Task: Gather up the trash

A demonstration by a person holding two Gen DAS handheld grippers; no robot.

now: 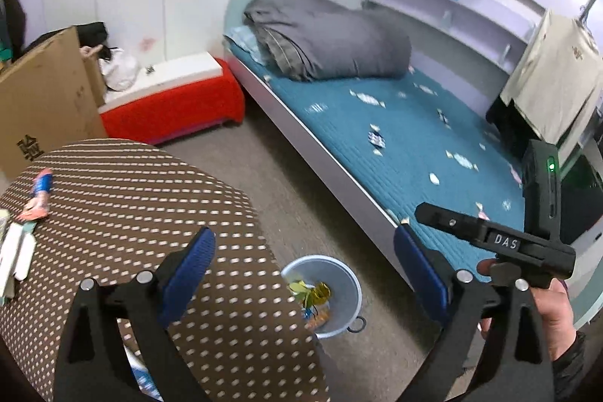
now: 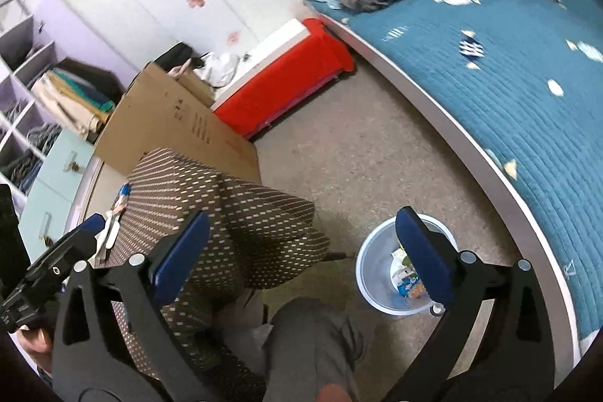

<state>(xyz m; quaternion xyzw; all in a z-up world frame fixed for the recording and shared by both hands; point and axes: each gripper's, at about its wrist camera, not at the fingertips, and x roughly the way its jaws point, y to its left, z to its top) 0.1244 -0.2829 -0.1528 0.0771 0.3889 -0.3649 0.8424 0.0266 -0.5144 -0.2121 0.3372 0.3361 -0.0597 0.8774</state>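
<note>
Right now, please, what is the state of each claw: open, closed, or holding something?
Left claw: open, nothing between its fingers.
Right claw: open, holding nothing.

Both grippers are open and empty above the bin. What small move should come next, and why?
Probably swing the left gripper toward the red-and-blue wrapper on the dotted brown tablecloth. Both it and the right gripper hold nothing, the waste bin already contains wrappers, and that wrapper lies on the left gripper's side.

One bin [image 1: 341, 274], one cardboard box [image 1: 41, 93], one folded duvet [image 1: 331, 40].
</note>
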